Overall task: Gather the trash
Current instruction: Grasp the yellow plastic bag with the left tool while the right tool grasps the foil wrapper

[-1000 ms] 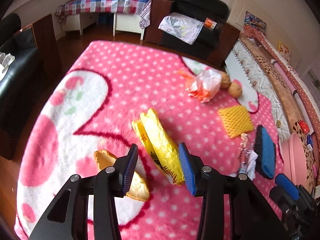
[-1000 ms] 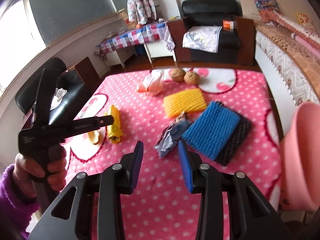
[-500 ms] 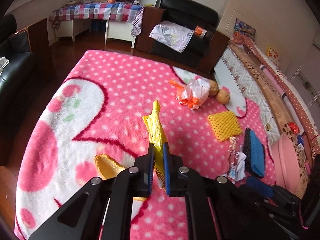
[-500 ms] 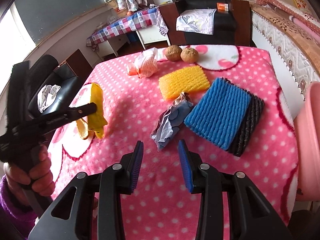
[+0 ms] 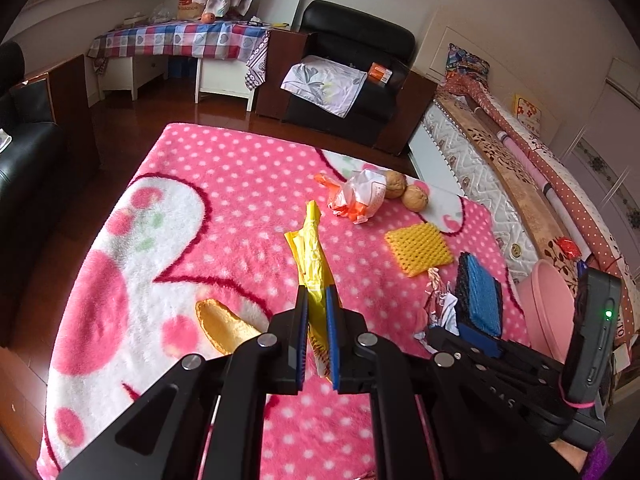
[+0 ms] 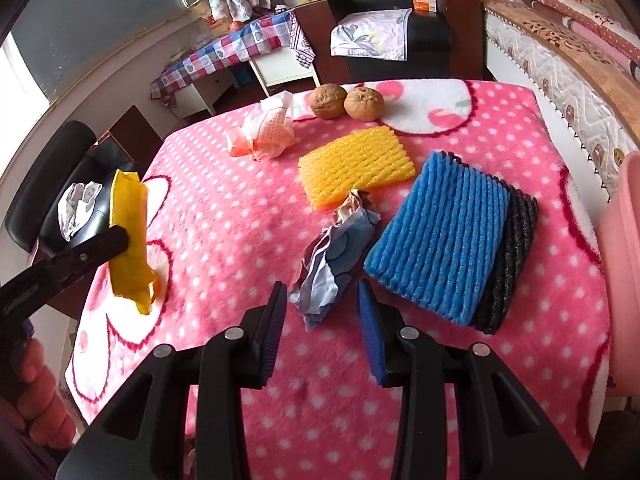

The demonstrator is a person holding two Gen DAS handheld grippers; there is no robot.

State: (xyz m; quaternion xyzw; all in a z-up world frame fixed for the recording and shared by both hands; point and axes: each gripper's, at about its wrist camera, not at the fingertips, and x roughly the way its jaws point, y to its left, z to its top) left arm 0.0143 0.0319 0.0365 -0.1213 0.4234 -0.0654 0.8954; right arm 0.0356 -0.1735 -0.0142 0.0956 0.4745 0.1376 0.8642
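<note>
My left gripper point(image 5: 316, 300) is shut on a yellow wrapper point(image 5: 310, 248), which sticks up past the fingertips, clear of the pink dotted blanket point(image 5: 224, 184). The right wrist view shows the same yellow wrapper point(image 6: 128, 232) hanging at the left in that tool. My right gripper point(image 6: 322, 300) is open just above a crumpled bluish-white wrapper point(image 6: 336, 248). The near end of that wrapper lies between the fingertips and the pads do not press it. A piece of orange peel point(image 5: 224, 324) lies on the blanket to the left of the left gripper.
An orange-and-white plastic bag point(image 6: 268, 132), two walnuts point(image 6: 346, 100), a yellow foam net point(image 6: 356, 164) and a blue foam net on a black one point(image 6: 444, 236) lie on the blanket. A pink bin point(image 6: 624, 280) stands at the right edge. A bed runs behind it.
The left gripper shut on the yellow wrapper and lifted it off the blanket. The right gripper sank toward the crumpled wrapper, its jaws as wide as before.
</note>
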